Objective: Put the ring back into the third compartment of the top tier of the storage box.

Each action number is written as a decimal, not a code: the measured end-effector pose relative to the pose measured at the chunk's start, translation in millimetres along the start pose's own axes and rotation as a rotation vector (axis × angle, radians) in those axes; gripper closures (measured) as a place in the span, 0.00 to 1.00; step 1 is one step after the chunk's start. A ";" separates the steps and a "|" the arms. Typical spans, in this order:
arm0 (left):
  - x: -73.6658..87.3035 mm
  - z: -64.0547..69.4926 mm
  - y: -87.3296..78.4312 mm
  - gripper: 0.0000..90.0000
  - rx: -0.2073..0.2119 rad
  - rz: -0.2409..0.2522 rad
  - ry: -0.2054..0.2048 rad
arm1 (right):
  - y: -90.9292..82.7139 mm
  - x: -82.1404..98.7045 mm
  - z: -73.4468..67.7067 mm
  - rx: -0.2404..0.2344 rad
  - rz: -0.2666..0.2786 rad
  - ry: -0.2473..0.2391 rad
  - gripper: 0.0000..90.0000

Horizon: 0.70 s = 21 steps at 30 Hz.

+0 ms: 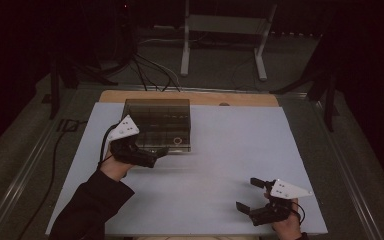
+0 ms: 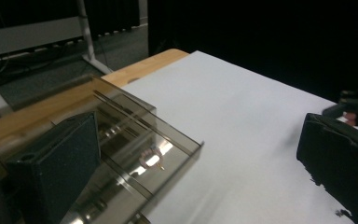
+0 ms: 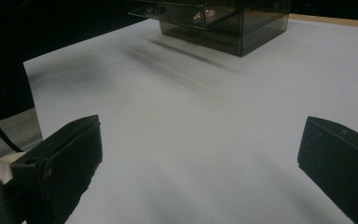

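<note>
A smoked-plastic organizer box (image 1: pixel 157 125) with small drawers sits on the white surface (image 1: pixel 220 165) at about 11 o'clock from its middle, close to the far edge, where a strip of wooden tabletop (image 1: pixel 190 97) shows. The left gripper (image 1: pixel 152 156) is at the box's near side, around 7 o'clock from it, with its jaws pointing toward 3 o'clock along the front face. In the left gripper view the jaws stand wide apart: one black jaw lies over the box's top and the other hangs over bare surface, with an open drawer (image 2: pixel 168 149) between them. Something small and shiny, perhaps a ring (image 2: pixel 151 158), lies in that drawer; the light is too dim to be sure. Whether a jaw touches the box cannot be told.

The right gripper (image 1: pixel 247 195) rests low at about 5 o'clock on the surface, well apart from the box, held by a hand (image 1: pixel 287 225) at the near edge. Its jaws are spread wide with nothing between them, and in the right gripper view they frame plain white surface with the box (image 3: pixel 223 23) far off at 12 o'clock.
</note>
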State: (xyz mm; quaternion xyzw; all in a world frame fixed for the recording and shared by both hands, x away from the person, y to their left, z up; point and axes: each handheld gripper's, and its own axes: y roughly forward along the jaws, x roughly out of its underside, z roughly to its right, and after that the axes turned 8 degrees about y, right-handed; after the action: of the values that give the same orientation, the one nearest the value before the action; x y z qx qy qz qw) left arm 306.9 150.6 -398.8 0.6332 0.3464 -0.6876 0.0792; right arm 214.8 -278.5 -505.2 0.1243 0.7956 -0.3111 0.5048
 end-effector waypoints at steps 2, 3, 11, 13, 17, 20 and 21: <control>7.5 4.3 -2.0 0.01 0.002 0.006 0.009 | 0.6 -0.1 0.7 0.003 -0.002 0.000 0.00; 9.0 5.4 -2.3 0.01 -0.003 0.010 0.016 | 0.5 -0.1 0.7 0.002 0.000 0.000 0.00; 23.4 13.7 -4.8 0.01 0.008 0.012 0.017 | 0.3 0.0 0.8 0.004 -0.001 0.003 0.00; 28.5 17.1 -4.6 0.01 -0.003 0.000 0.020 | -0.1 -0.1 0.7 0.003 -0.001 0.002 0.00; 38.5 24.3 -5.1 0.01 0.008 -0.008 0.023 | -0.2 0.0 1.0 0.003 -0.001 0.002 0.00; 43.0 25.4 -4.8 0.01 0.016 -0.025 0.016 | 0.1 0.0 1.3 0.004 -0.003 0.002 0.00; 48.0 25.8 -5.1 0.01 0.017 -0.027 0.007 | 0.1 0.0 1.1 0.006 -0.003 0.001 0.00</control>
State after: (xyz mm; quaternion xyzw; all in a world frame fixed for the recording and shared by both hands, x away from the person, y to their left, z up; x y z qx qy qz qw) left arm 274.1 155.4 -442.4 0.6316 0.3492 -0.6893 0.0633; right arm 215.7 -279.1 -505.6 0.1247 0.7951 -0.3142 0.5035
